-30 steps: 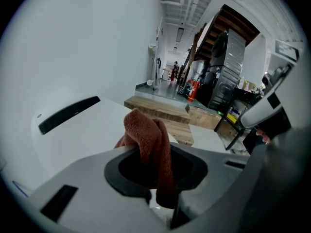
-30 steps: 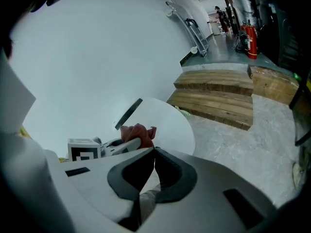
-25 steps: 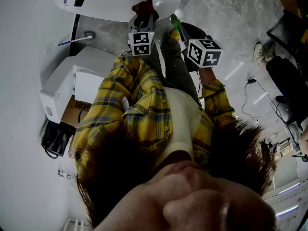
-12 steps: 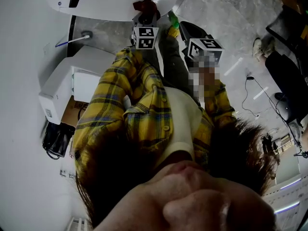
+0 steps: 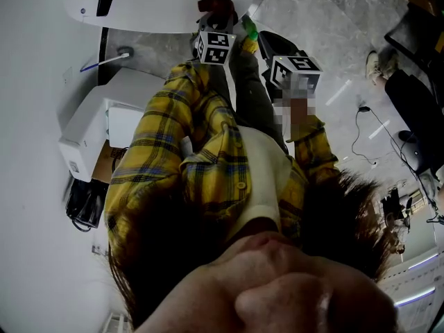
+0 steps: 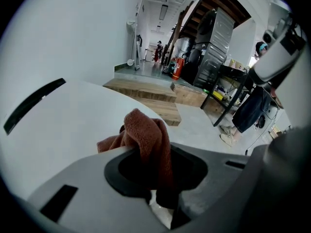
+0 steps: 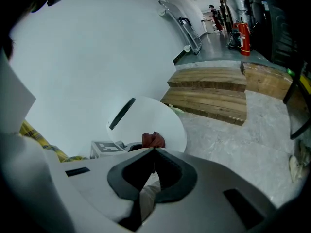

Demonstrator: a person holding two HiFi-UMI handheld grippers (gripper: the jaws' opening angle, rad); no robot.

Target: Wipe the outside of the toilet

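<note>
- Cloth [image 6: 146,135], rust-brown and bunched, is what we find clamped in the left gripper [image 6: 159,191]. Its jaws are clenched on the fabric, which humps up above them and hangs down through the opening.
- We see the cloth right at the curved white shell of the toilet [image 6: 68,130]. We cannot tell whether the 2 actually touch.
- A dark slot [image 6: 34,106] runs across the shell toward its left edge.
- In the head view we find the left gripper at the toilet's near edge. Its marker cube [image 5: 216,47] sits just below the cloth, and a yellow plaid sleeve [image 5: 166,130] reaches up to it.
- The right gripper [image 7: 153,152] has its 2 jaws closed tip to tip, with nothing caught between the tips.
- We see the right gripper held off the toilet, to the right of the left gripper and apart from it, over the grey floor [image 7: 233,140].
- Past those closed jaws, the right gripper view shows us the toilet, the cloth at its near edge and the left gripper's marker cube beside it.
- Wooden steps [image 7: 214,93] lie on the floor beyond the toilet's far edge.
- A white box [image 5: 97,127] stands against the wall to the left of the toilet, and we see a black bag [image 5: 87,203] at its near end.
</note>
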